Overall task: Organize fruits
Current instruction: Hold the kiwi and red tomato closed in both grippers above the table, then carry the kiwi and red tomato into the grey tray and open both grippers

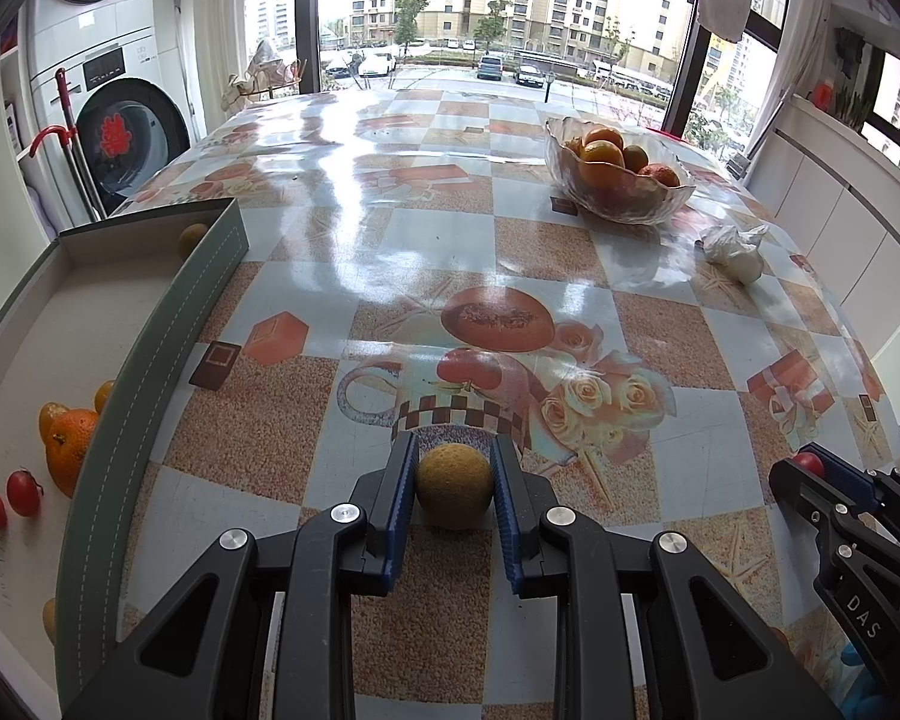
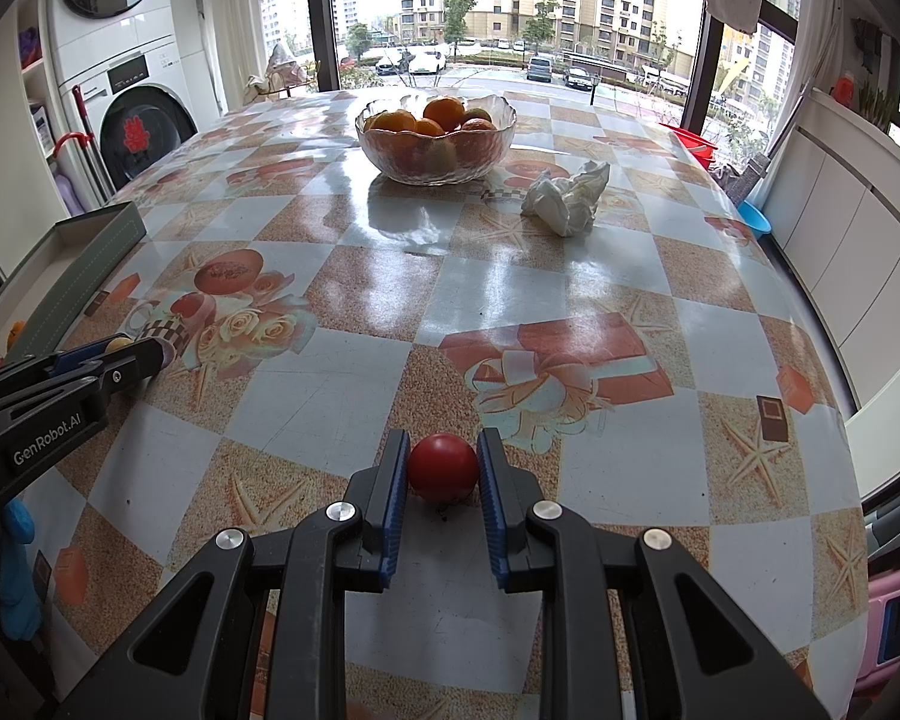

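Observation:
My left gripper (image 1: pixel 455 462) is shut on a small round yellow-brown fruit (image 1: pixel 453 485), low over the patterned tablecloth. My right gripper (image 2: pixel 441 456) is shut on a small red tomato (image 2: pixel 441 467), which rests against the table. Each gripper shows in the other's view: the right one (image 1: pixel 810 468) at the right edge with the red tomato (image 1: pixel 809 463), the left one (image 2: pixel 127 354) at the left edge. A green-walled tray (image 1: pixel 150 372) lies to the left and holds an orange (image 1: pixel 69 447), two cherry tomatoes (image 1: pixel 7 497) and other small fruits.
A glass bowl (image 2: pixel 435 165) of oranges stands at the far side of the table, with a crumpled white tissue (image 2: pixel 567 199) beside it. A washing machine (image 1: pixel 120 132) stands beyond the table's left edge. A blue-gloved hand (image 2: pixel 15 564) shows at the left.

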`<state>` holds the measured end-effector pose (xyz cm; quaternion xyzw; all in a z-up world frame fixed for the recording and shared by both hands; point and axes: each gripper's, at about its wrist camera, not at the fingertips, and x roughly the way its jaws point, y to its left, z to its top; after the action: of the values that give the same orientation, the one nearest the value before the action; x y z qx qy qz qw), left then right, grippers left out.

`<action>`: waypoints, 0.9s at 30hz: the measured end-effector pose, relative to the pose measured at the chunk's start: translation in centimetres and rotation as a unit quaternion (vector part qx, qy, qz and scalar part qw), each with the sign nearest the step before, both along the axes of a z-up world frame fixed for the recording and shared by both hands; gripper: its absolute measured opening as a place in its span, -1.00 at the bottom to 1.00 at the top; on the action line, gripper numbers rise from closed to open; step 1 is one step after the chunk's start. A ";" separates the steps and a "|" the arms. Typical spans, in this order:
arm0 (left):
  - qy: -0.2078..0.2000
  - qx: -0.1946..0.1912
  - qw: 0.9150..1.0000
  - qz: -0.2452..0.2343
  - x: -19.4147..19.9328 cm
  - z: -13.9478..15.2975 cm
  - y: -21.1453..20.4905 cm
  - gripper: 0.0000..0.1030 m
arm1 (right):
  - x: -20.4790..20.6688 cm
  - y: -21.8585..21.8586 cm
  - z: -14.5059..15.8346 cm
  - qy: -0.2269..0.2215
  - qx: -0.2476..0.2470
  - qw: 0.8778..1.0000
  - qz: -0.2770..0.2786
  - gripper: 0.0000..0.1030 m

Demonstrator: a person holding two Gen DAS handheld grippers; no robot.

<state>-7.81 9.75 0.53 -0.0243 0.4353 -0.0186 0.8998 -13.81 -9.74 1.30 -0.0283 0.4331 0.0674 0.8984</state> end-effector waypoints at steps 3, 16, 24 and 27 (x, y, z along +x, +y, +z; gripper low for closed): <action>0.000 0.000 1.000 0.000 0.0 0.0 0.0 -0.48 | 0.0 0.0 0.0 0.000 0.000 1.000 0.000 -0.51; 0.000 -0.002 1.000 0.000 0.0 0.0 -0.1 -0.48 | 0.0 0.1 0.0 0.000 0.000 1.000 0.000 -0.51; 0.000 -0.008 1.000 0.000 0.1 0.0 -0.2 -0.48 | 0.0 0.0 0.0 0.000 -0.001 1.000 0.000 -0.51; 0.002 -0.028 1.000 -0.005 0.1 0.0 -0.2 -0.49 | 0.1 0.1 0.0 0.002 0.000 1.000 0.003 -0.51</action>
<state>-7.75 9.52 0.57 -0.0474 0.4363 -0.0349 0.8979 -13.74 -9.63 1.34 -0.0293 0.4346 0.0698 0.8974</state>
